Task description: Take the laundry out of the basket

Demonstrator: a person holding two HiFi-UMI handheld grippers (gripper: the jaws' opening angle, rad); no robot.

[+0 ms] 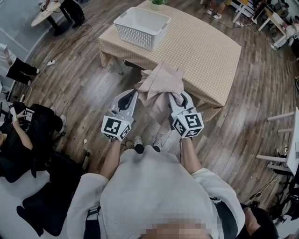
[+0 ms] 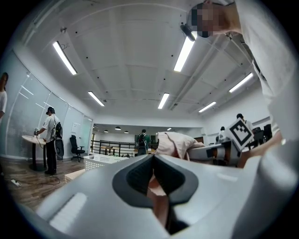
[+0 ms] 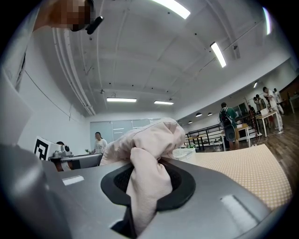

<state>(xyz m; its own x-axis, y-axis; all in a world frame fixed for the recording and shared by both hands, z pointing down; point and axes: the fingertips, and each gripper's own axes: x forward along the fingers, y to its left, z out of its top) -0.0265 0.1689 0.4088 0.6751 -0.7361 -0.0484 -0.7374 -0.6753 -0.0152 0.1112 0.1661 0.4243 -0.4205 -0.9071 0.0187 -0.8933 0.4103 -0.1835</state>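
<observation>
A pale pink cloth (image 1: 159,86) hangs bunched in the air in front of the checked table (image 1: 205,51), between my two grippers. My right gripper (image 1: 176,99) is shut on it, with the fabric (image 3: 145,149) bulging out over the jaws. My left gripper (image 1: 133,93) is shut on a thin fold at the cloth's left edge; pink fabric (image 2: 156,191) shows in the slit between its jaws. The white slatted laundry basket (image 1: 135,35) stands at the table's far left corner, and nothing shows inside it. It also appears in the left gripper view as a basket (image 2: 100,161).
A small potted plant (image 1: 157,3) sits at the table's far edge. A seated person in black (image 1: 23,135) is at the left, and white desks (image 1: 285,154) at the right. Other people stand around the room. The floor is wooden planks.
</observation>
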